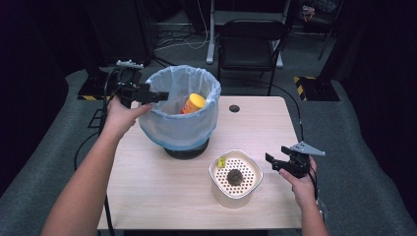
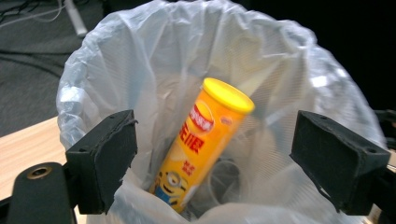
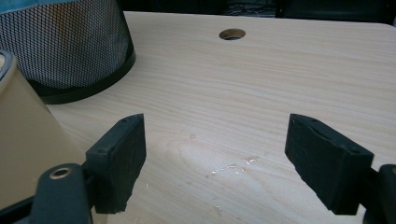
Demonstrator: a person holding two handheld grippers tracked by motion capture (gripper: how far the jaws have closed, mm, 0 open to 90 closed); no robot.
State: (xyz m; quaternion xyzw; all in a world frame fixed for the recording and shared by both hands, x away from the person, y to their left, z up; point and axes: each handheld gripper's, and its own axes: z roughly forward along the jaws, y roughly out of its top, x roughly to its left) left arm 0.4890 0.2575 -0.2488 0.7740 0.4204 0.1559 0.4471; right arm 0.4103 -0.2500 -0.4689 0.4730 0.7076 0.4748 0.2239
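1. Forearms come in from the bottom of the high view onto a pale wood-grain surface (image 1: pixel 162 187) with a round cable hole (image 1: pixel 234 108) near its far edge.
2. Around it lies grey floor in a dark room, with a black chair (image 1: pixel 251 37) behind and cables trailing across the floor.
3. On the surface stand a black mesh bin lined with a pale blue bag (image 1: pixel 179 110) and, nearer the person, a cream container with a perforated top (image 1: pixel 236 179); a dark round lump and a small yellow piece lie on that top.
4. Inside the bag a yellow chip can (image 2: pixel 201 149) leans, its long axis tilted, yellow lid up and toward the bin's far side, base down in the bag's bottom.
5. Left gripper (image 1: pixel 160 96) is level at the bin's left rim, pointing across the opening; its jaws stand apart and released, with the can lying beyond and below them, untouched.
6. Right gripper (image 1: pixel 273 161) hovers just right of the cream container, jaws apart and released, over bare wood.
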